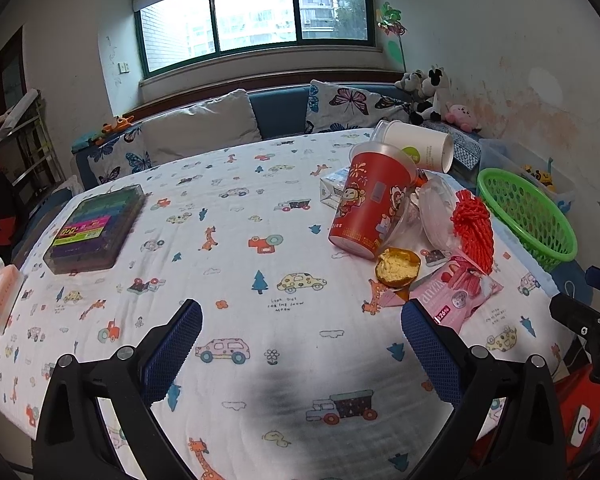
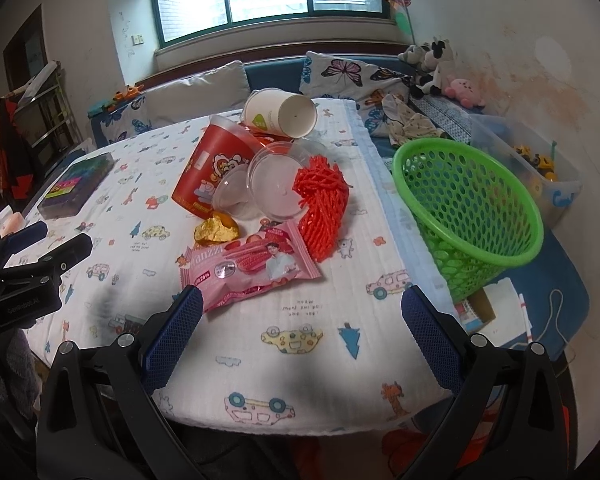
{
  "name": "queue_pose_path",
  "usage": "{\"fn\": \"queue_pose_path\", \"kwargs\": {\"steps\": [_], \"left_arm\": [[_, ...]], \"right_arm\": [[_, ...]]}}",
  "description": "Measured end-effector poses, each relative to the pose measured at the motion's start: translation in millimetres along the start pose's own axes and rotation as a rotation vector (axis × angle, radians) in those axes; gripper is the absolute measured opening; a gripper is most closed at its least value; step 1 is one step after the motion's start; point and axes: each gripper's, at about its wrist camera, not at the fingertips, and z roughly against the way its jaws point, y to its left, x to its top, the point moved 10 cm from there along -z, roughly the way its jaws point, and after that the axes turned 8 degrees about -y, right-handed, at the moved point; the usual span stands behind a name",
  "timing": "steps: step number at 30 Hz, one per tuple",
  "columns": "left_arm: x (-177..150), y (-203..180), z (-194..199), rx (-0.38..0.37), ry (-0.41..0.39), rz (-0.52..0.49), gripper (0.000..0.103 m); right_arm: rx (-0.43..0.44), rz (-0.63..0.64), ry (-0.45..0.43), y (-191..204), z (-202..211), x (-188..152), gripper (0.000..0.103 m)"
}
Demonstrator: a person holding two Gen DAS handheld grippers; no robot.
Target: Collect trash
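A pile of trash lies on the patterned tablecloth: a red cup (image 1: 366,204) (image 2: 212,166) on its side, a white paper cup (image 1: 418,148) (image 2: 282,114), clear plastic lids (image 2: 274,188), a red foam net (image 1: 474,230) (image 2: 320,208), a gold-foil cake piece (image 1: 398,266) (image 2: 216,230) and a pink snack wrapper (image 1: 458,294) (image 2: 252,268). A green basket (image 1: 530,216) (image 2: 470,216) tilts at the table's right edge. My left gripper (image 1: 300,334) is open, left of the pile. My right gripper (image 2: 302,320) is open, just short of the pink wrapper. Both are empty.
A box of coloured pens (image 1: 96,230) (image 2: 76,186) and a tissue pack (image 1: 0,298) lie at the table's left. A sofa with cushions (image 1: 204,126) stands behind. A clear toy bin (image 2: 536,164) sits beyond the basket. The left gripper's body (image 2: 28,276) shows in the right wrist view.
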Motion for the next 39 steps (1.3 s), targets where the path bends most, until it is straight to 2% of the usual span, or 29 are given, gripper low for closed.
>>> {"fn": "queue_pose_path", "kwargs": {"steps": [12, 22, 29, 39], "left_arm": [[5, 4, -16, 0.005, 0.030, -0.001, 0.097], [10, 7, -38, 0.003, 0.063, 0.016, 0.097], [15, 10, -54, 0.000, 0.079, 0.030, 0.097], [38, 11, -78, -0.002, 0.068, 0.035, 0.097]], "right_arm": [[0.044, 0.020, -0.003, -3, -21, 20, 0.099], [0.123, 0.009, -0.044, -7, -49, 66, 0.098], [0.174, 0.001, -0.074, -8, -81, 99, 0.097], [0.247, -0.069, -0.055, -13, -137, 129, 0.094]]}}
